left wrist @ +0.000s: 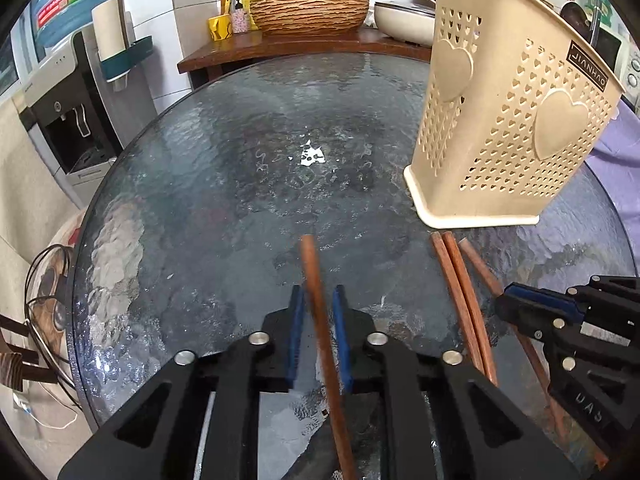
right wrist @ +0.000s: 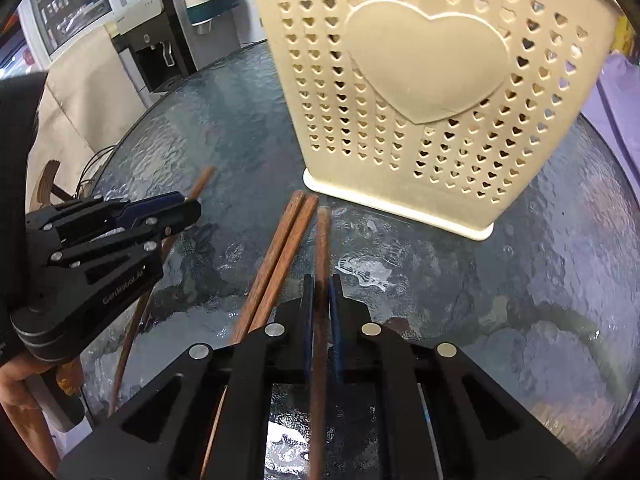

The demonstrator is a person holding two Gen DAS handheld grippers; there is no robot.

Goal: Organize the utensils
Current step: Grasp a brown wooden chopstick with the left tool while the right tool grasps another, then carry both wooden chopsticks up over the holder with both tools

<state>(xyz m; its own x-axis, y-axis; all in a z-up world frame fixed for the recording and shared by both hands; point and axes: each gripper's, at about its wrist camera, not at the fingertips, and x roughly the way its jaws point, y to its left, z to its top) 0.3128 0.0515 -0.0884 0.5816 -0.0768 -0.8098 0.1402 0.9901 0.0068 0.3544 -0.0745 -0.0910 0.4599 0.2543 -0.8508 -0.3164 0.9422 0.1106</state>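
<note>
Left wrist view: the left gripper (left wrist: 318, 304) has its blue pads drawn in on a single brown chopstick (left wrist: 320, 320) that runs forward over the glass table (left wrist: 200, 184), its tip pointing toward the middle of the table. The beige utensil holder (left wrist: 508, 120) stands upright to the right, and two more chopsticks (left wrist: 460, 292) lie side by side just before its base. Right wrist view: the right gripper (right wrist: 320, 300) is pinched on another chopstick (right wrist: 321, 280), whose end lies near the holder's foot, with the loose pair just to its left. The step in hand looks like pickup; next, each stick likely needs lifting, tipping upright and lowering through the holder's open top, which neither view shows.
</note>
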